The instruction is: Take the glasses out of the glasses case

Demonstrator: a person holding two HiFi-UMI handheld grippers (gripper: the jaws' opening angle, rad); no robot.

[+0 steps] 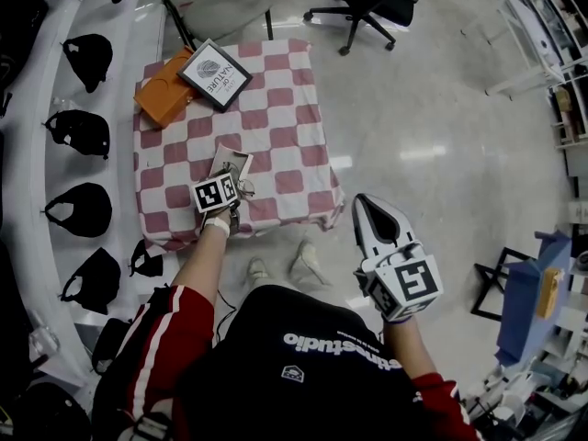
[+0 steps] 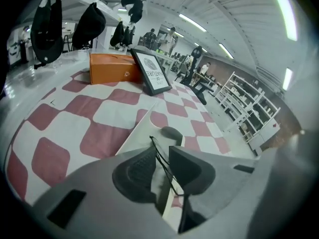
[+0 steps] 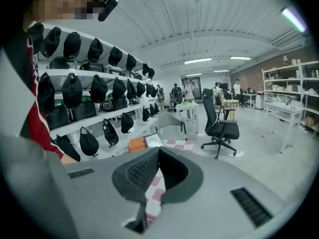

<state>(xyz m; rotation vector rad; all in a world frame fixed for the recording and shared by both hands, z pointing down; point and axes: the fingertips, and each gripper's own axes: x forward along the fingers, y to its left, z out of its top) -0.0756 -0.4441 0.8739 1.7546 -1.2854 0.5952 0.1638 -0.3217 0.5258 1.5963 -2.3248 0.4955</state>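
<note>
Glasses (image 2: 162, 163) sit in the white glasses case (image 2: 139, 133), near the 6 o'clock edge of the tabletop (image 1: 276, 99). My left tool (image 2: 160, 148) points down into the case. Its jaws are a little spread with the thin dark frame between them, not yet squeezed I think, so pinching should come next. My right tool (image 3: 159, 153), pressed together and empty, hangs off the tabletop at 4 o'clock, probably to keep out of the way.

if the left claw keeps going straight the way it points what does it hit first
The glasses: their thin frame lies between the open jaws of the left claw. Just behind is the open case, though depth is hard to judge.
</note>
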